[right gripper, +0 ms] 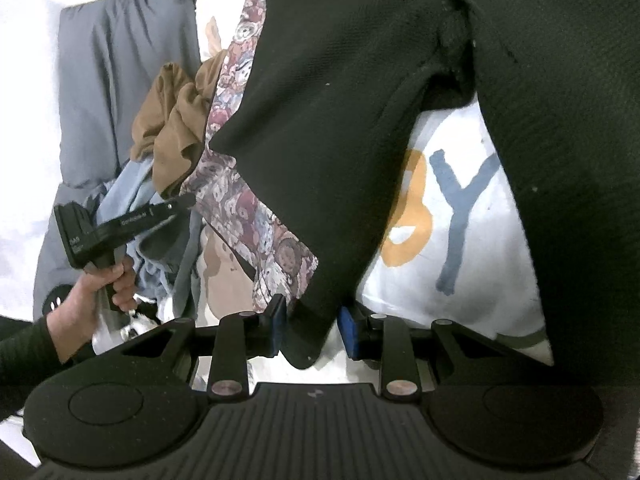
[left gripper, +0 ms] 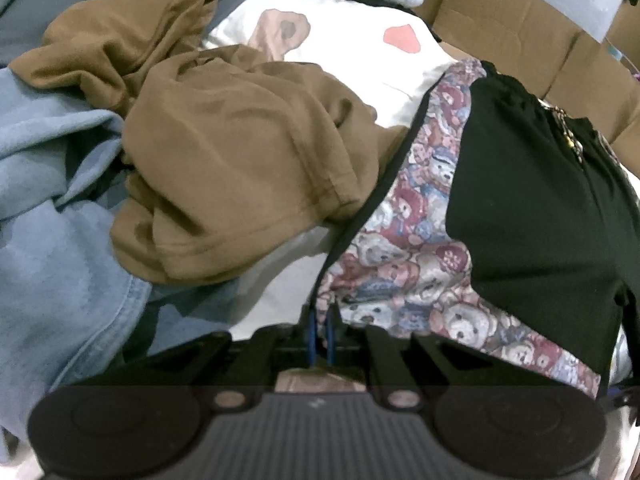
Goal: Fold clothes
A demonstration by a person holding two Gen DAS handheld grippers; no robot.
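Note:
A black garment with a teddy-bear print panel (left gripper: pixel 416 264) lies stretched across the pile of clothes. In the left wrist view, my left gripper (left gripper: pixel 319 334) is shut on the thin black edge of this garment, its blue pads (left gripper: pixel 309 336) nearly together. In the right wrist view, the same black garment (right gripper: pixel 360 100) fills the upper frame. Its lower corner hangs between the blue pads (right gripper: pixel 347 334) of my right gripper (right gripper: pixel 311 330), which is shut on it. The left gripper (right gripper: pixel 120 228), held by a hand (right gripper: pixel 108 284), shows at the left.
A crumpled brown shirt (left gripper: pixel 240 152) and a light blue garment (left gripper: pixel 52 208) lie left of the bear-print piece. Under them is a white fabric with cartoon prints (left gripper: pixel 360 44) and large letters (right gripper: pixel 448 220). Cardboard boxes (left gripper: pixel 520 32) stand behind. A grey cloth (right gripper: pixel 120 80) hangs at the left.

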